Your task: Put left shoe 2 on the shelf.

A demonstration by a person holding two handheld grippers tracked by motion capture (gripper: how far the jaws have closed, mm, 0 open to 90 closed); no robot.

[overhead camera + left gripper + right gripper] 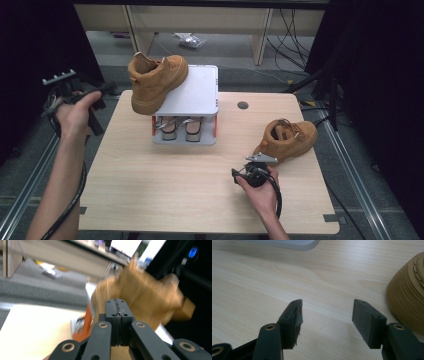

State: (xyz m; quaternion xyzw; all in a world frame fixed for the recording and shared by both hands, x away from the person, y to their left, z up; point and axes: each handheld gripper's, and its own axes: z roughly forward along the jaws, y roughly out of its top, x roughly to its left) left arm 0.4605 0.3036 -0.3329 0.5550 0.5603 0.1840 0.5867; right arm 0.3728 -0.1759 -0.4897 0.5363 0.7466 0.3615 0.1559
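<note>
A pale wooden table with a fine straight grain is filling the middle of the high view, its far edge carrying a small round dark hole. At the back centre a grey, box-shaped shoe rack with orange side strips is standing on the table, and one pair of sandals is sitting in its lower shelf. Two tan, suede-like boots are showing: the first boot is resting tilted on the rack's flat top at its left corner, overhanging the edge, and the second boot is lying on the table at the right, with ribbed sole and pale stitching. The left gripper is hovering off the table's left edge, near the first boot and apart from it; in the left gripper view its black jaws are pressing together with nothing between them. The right gripper is resting low over the table just beside the second boot, jaws standing apart and empty.
</note>
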